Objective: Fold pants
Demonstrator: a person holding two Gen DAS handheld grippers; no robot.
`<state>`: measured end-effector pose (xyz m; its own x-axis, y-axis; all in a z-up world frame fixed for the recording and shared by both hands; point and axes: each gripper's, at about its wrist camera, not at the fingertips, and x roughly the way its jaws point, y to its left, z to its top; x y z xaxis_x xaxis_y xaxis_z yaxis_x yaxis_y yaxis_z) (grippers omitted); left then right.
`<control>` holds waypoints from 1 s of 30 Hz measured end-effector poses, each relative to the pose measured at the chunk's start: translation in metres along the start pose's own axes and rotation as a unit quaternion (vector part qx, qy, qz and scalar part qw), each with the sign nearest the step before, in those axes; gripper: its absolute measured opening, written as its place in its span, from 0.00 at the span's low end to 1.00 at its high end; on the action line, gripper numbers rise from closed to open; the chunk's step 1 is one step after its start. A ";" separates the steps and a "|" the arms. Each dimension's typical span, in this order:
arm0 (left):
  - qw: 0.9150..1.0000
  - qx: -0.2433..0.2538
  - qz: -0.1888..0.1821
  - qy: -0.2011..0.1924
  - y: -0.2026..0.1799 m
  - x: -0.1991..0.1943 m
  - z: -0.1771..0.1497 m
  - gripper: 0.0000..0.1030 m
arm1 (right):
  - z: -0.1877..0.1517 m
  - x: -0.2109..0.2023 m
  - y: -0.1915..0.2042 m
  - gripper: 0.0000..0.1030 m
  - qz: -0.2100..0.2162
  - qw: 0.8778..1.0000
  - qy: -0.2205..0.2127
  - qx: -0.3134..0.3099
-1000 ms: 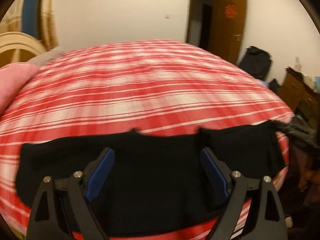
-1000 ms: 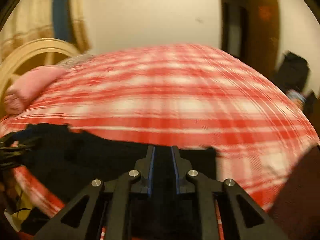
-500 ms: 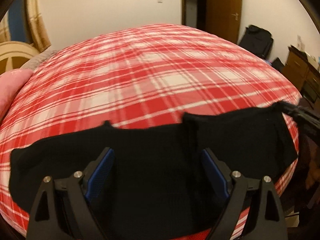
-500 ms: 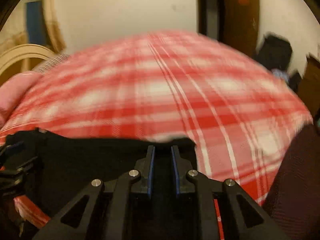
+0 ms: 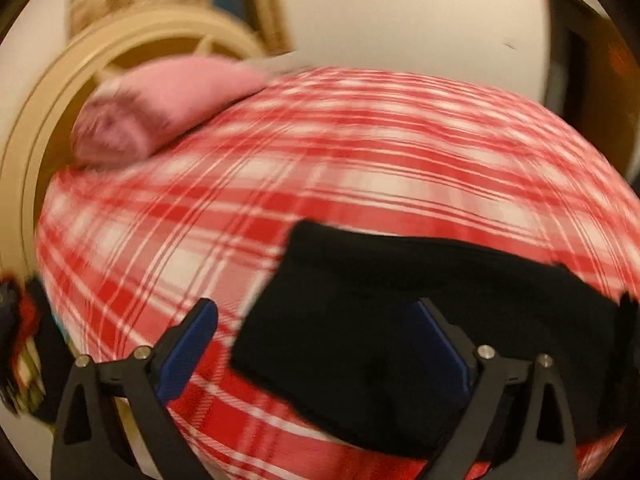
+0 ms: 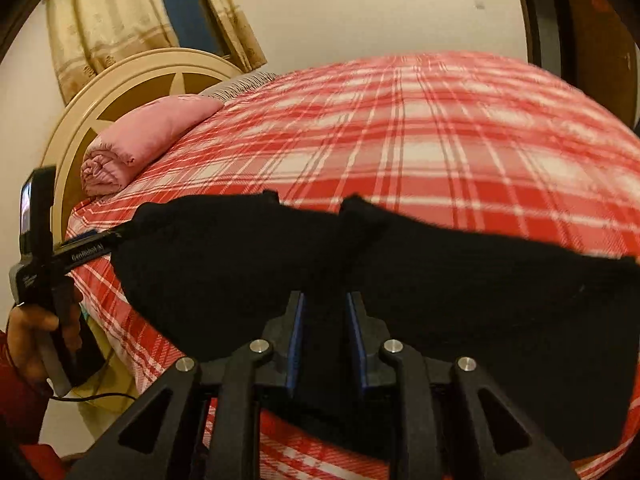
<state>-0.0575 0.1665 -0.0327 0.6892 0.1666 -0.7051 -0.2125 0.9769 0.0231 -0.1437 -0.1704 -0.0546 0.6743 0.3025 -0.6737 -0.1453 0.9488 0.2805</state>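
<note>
Black pants (image 6: 460, 300) lie folded along the near edge of a bed with a red and white plaid cover (image 6: 420, 132). My right gripper (image 6: 325, 304) is shut on a bunched fold of the pants at their near edge. My left gripper (image 5: 316, 318) is open; its left finger is over the plaid cover, its right finger over the left end of the pants (image 5: 400, 320). In the right wrist view the left gripper (image 6: 86, 250) reaches the far left end of the pants, held by a hand.
A rolled pink blanket (image 6: 140, 140) lies at the head of the bed by a cream headboard (image 6: 120, 80). Curtains (image 6: 100, 20) hang behind it. A dark doorway (image 6: 580, 20) stands at the right. The floor drops off below the bed's near edge.
My left gripper has swung left to the left end of the pants and stays open. My right gripper stays shut on the pants; its view has turned left.
</note>
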 end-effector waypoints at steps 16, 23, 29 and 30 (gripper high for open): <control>0.995 -0.086 -0.043 0.024 0.020 0.031 -0.022 0.59 | 0.008 -0.029 -0.015 0.36 -0.001 0.998 -0.044 0.046; 0.997 -0.052 -0.056 -0.011 -0.006 0.010 -0.015 0.18 | 0.010 -0.046 -0.031 0.36 -0.022 0.995 -0.065 0.071; 0.986 0.009 -0.149 -0.078 -0.061 -0.052 0.014 0.17 | 0.007 -0.085 -0.083 0.36 -0.065 0.985 -0.096 0.128; 0.982 0.026 -0.165 -0.084 -0.074 -0.061 0.016 0.17 | 0.005 -0.093 -0.094 0.36 -0.070 0.982 -0.101 0.141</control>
<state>-0.0728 0.0866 0.0203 0.8204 -0.1453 -0.5531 0.0746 0.9861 -0.1484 -0.1897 -0.2880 -0.0150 0.8073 0.1188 -0.5780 0.1470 0.9082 0.3919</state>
